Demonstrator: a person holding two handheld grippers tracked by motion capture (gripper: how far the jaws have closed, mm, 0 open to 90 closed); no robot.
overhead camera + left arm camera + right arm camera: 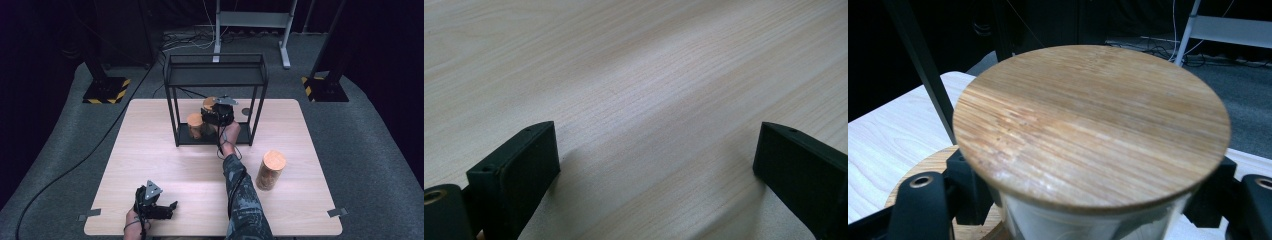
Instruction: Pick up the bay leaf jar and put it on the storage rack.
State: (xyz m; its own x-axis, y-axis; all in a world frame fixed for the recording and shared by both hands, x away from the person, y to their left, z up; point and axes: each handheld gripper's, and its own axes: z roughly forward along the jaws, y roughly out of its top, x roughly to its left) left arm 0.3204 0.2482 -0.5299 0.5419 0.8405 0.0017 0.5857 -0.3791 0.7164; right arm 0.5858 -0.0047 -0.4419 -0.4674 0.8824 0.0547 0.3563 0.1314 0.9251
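A glass jar with a round wooden lid [1088, 125] stands between the jaws of my right gripper [1088, 205], which is shut on the glass just under the lid. From above, my right gripper [218, 116] reaches into the lower level of a black wire shelf [215, 70], and the held jar's lid [209, 103] shows just behind it. A second jar [195, 125] stands to its left on the shelf's bottom; its lid [933, 165] lies lower, beside my left jaw. A third jar [270, 170] stands on the table at the right. My left gripper [170, 206] [656, 150] rests open on bare wood.
The light wooden table [165, 165] has free room in the middle and on the left. The shelf's black posts [923, 65] frame the held jar. A small dark disc [245, 111] lies on the table behind the shelf. Cables trail over the grey floor [60, 165].
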